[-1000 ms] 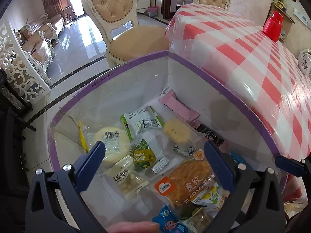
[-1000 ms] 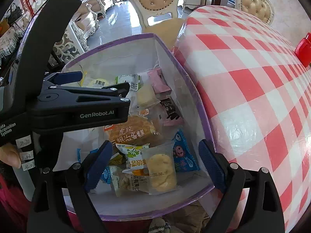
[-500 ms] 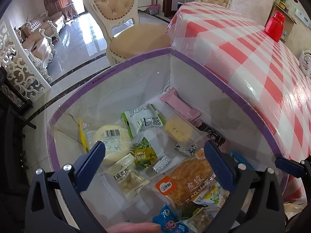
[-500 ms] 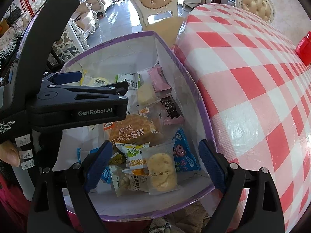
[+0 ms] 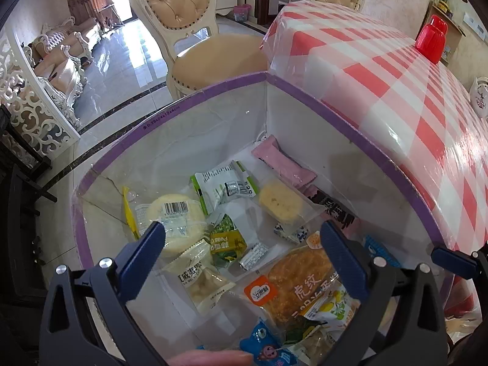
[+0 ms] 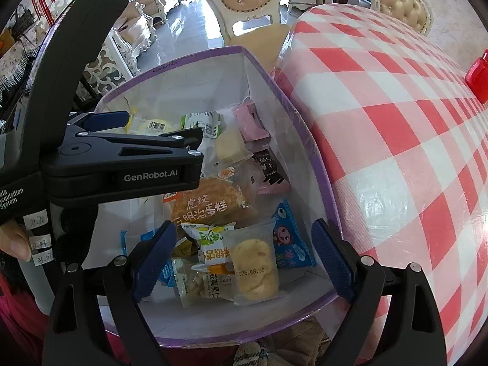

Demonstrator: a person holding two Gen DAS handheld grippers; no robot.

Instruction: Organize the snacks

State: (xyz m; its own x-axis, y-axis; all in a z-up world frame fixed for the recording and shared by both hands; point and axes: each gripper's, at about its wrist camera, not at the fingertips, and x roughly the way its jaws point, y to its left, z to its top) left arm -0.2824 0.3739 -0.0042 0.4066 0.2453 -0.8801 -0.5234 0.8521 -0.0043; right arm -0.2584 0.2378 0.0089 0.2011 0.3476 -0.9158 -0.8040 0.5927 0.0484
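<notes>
Both grippers hover spread and empty over the box; the cake packet, upright-lying at its near edge, sits between the right gripper fingers; left gripper farther.

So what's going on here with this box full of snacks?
A person holds a two-finger gripper in each hand over a purple-rimmed box with clear sides, which sits beside a red-and-white checked table. The left gripper and right gripper are both open and empty. Wrapped snacks fill the box, among them a pink packet and an orange-labelled cake packet. Nothing is gripped yet.
</notes>
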